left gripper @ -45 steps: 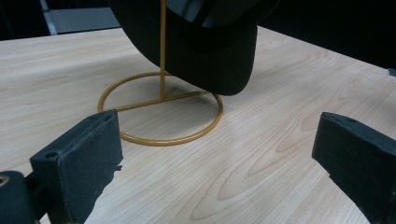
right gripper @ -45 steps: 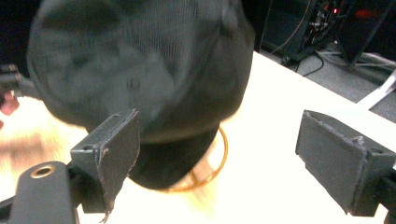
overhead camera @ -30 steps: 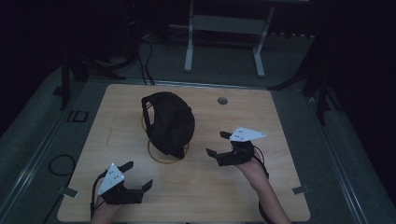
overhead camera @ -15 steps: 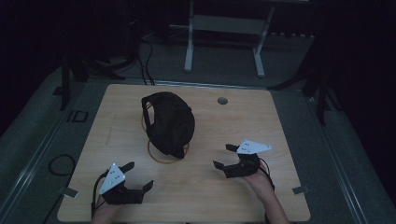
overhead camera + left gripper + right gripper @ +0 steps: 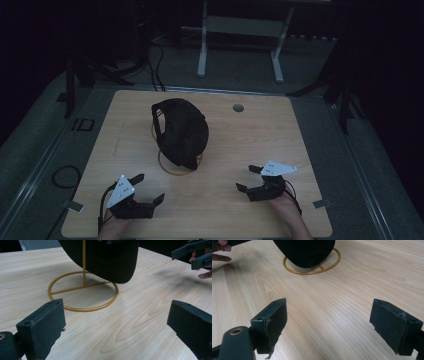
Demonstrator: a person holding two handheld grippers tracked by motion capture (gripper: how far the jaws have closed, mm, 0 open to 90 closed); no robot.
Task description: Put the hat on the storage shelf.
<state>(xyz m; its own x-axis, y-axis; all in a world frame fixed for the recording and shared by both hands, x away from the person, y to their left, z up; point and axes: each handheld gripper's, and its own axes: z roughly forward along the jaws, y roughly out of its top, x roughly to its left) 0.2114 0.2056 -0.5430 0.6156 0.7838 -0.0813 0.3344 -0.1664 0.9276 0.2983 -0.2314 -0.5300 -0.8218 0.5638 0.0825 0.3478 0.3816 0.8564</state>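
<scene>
on the gold stand (image 5: 176, 167) at mid-tabletop (image 5: 250, 140) hangs the black cap (image 5: 181, 131), apparently settled. left gripper (image 5: 148, 189) and right gripper (image 5: 248, 178) sit near the stand, jaws wide open, empty; little seems left.

A dim room with a grey floor (image 5: 320, 90). A pale wooden worktop (image 5: 260, 145) stands in the middle. Beyond it, the white legs of a desk frame (image 5: 240, 45). Black cables (image 5: 155, 55) trail across the floor.

Black tongs (image 5: 148, 190), grey triangular plates (image 5: 121, 190)
</scene>
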